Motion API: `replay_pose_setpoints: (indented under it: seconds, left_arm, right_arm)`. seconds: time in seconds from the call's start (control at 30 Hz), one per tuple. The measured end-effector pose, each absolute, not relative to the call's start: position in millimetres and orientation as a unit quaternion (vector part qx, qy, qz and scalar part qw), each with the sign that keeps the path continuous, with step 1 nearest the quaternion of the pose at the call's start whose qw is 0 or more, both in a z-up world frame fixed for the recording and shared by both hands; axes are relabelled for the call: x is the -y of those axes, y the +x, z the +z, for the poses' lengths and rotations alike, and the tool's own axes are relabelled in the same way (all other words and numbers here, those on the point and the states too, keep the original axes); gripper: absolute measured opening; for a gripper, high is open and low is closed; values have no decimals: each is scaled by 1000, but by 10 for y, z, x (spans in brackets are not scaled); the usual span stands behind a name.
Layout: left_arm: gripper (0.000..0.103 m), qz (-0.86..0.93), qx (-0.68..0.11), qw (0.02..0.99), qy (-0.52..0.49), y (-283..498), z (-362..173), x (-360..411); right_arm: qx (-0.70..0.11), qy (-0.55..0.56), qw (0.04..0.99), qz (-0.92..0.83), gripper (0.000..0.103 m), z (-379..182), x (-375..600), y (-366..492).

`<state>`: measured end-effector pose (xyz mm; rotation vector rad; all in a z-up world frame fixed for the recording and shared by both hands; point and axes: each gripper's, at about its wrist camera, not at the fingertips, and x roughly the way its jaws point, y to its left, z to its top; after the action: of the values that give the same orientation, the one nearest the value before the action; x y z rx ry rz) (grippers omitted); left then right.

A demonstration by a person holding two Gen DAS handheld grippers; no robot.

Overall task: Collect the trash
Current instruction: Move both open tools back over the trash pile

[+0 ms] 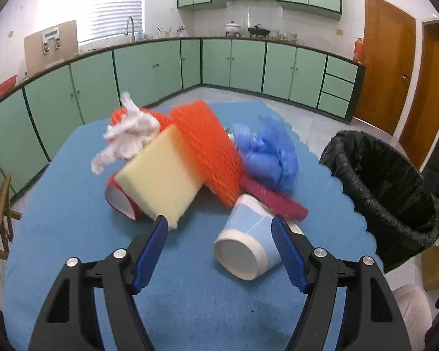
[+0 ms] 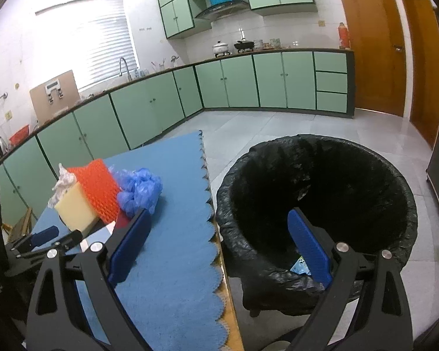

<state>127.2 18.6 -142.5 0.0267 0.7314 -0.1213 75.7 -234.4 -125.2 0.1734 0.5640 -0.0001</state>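
Note:
A trash pile lies on the blue mat (image 1: 73,234): a yellow sponge (image 1: 161,184), orange foam netting (image 1: 207,152), white crumpled plastic (image 1: 128,128), a blue plastic bag (image 1: 266,152), a red tube (image 1: 275,201), a red cup (image 1: 120,201) and a blue-white paper cup (image 1: 245,248) on its side. My left gripper (image 1: 219,245) is open just before the pile, its right finger beside the paper cup. My right gripper (image 2: 219,242) is open and empty over the near rim of the black-lined bin (image 2: 316,193). A small blue scrap (image 2: 300,266) lies inside the bin.
The bin (image 1: 380,193) stands off the table's right edge. The left gripper (image 2: 44,237) shows at the left of the right wrist view. Green kitchen cabinets (image 1: 161,70) line the far walls, with tiled floor between. A wooden chair (image 1: 0,213) stands left of the table.

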Motion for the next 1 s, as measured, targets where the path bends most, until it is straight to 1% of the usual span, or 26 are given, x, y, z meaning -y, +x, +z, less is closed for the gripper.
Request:
replay_pose_setpoints:
  seconds: [0.17, 0.23, 0.43, 0.53, 0.57, 0.6, 0.63, 0.67, 0.77, 0.8, 0.83, 1.0]
  left_arm:
    - [74, -55, -372, 927, 18, 1367, -1629, -120]
    - [80, -57, -378, 924, 14, 1413, -1691, -116]
    - [89, -76, -400, 913, 7, 1515, -1823, -40]
    - [89, -86, -419, 904, -20, 1569, -1890, -42]
    - [87, -92, -424, 900, -29, 1580, -1906, -43]
    - [83, -98, -429, 897, -37, 1585, -1918, -43]
    - [74, -107, -433, 894, -48, 1580, -1924, -45]
    - [73, -111, -433, 893, -57, 1565, -1914, -52]
    - [66, -109, -427, 895, -64, 1513, -1878, -82]
    - [62, -110, -424, 897, -69, 1485, -1853, -104]
    - [55, -107, -420, 899, -67, 1461, -1830, -115]
    - [50, -105, -412, 903, -63, 1344, -1765, -174]
  right_arm:
    - [-288, 69, 955, 6, 91, -1348, 2246, 817]
    - [-291, 62, 955, 8, 92, -1395, 2224, 833]
    - [-296, 55, 953, 21, 91, -1464, 2133, 909]
    - [-297, 53, 953, 26, 91, -1468, 2110, 931]
    - [-297, 52, 953, 26, 91, -1469, 2108, 934]
    - [-298, 52, 953, 26, 91, -1470, 2116, 937]
    - [-298, 52, 953, 26, 91, -1472, 2120, 936]
    - [-299, 53, 953, 26, 91, -1471, 2128, 936]
    - [-299, 54, 952, 26, 92, -1466, 2132, 935]
    - [-299, 54, 952, 27, 91, -1465, 2122, 937]
    - [-299, 53, 952, 28, 91, -1461, 2110, 936]
    - [-296, 47, 953, 38, 92, -1442, 2014, 939]
